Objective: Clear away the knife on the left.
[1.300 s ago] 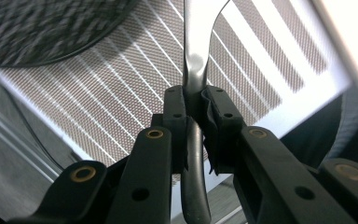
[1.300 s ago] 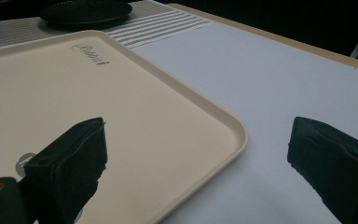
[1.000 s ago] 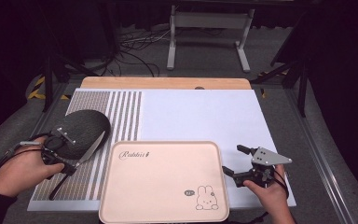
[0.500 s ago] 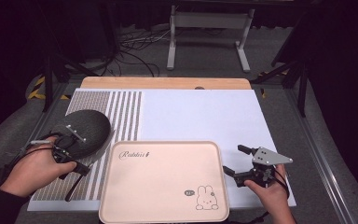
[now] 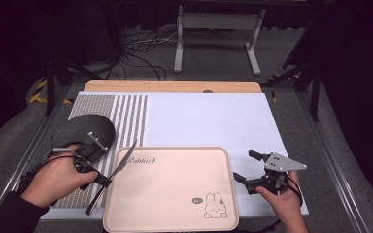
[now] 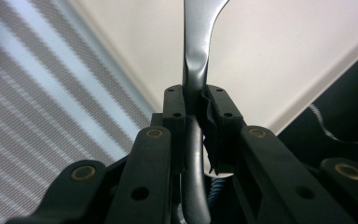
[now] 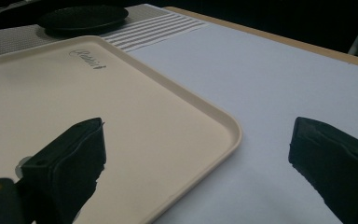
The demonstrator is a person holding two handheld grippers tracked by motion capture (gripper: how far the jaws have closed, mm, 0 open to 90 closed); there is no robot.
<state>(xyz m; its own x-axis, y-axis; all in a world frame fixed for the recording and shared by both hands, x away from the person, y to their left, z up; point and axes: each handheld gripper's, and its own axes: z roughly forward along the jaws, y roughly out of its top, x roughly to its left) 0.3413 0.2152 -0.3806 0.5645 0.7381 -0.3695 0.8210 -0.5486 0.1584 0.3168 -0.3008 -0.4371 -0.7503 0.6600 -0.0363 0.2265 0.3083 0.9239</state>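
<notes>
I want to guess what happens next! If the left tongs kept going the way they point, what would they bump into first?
Probably the pink tray. The left tongs are shut on a knife, and its blade already reaches over the tray's near-left edge, so the knife tip would likely meet the tray first. How high it floats above is hard to tell.

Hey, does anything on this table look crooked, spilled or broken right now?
Nothing spilled or broken. The one thing askew is the knife, and it is clamped in the left tongs, slanting with its blade tip over the left rim of the beige tray. The dark round plate lies flat on the striped mat.
</notes>
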